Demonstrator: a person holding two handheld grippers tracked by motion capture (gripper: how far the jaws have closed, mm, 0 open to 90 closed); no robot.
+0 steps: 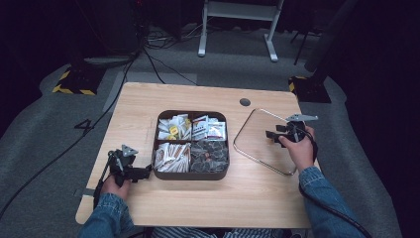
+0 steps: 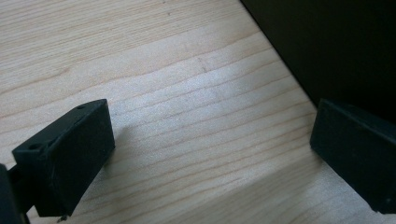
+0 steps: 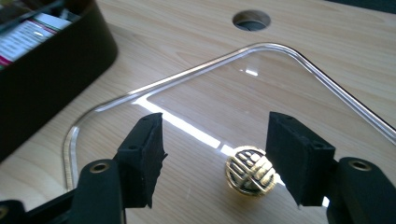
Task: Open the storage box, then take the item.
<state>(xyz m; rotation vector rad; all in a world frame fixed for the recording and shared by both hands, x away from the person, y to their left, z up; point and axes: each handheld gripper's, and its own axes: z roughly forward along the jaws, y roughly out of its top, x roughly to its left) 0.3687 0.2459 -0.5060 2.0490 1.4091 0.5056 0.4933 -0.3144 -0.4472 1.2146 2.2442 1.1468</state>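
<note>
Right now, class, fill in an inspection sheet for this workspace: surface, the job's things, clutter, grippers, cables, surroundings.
Surface: light wooden table with a round cable hole.
Job's things: clear lid lying flat on the table, gold knob on top; dark four-compartment tray of packets, uncovered.
Clutter: nothing seen.
Grippers: right gripper open, its jaws on either side of the knob without pressing it; left gripper open over bare table beside the tray wall.
Cables: black cables on the floor; one trails from each gripper.
Surroundings: grey carpet, white stand legs.
</note>
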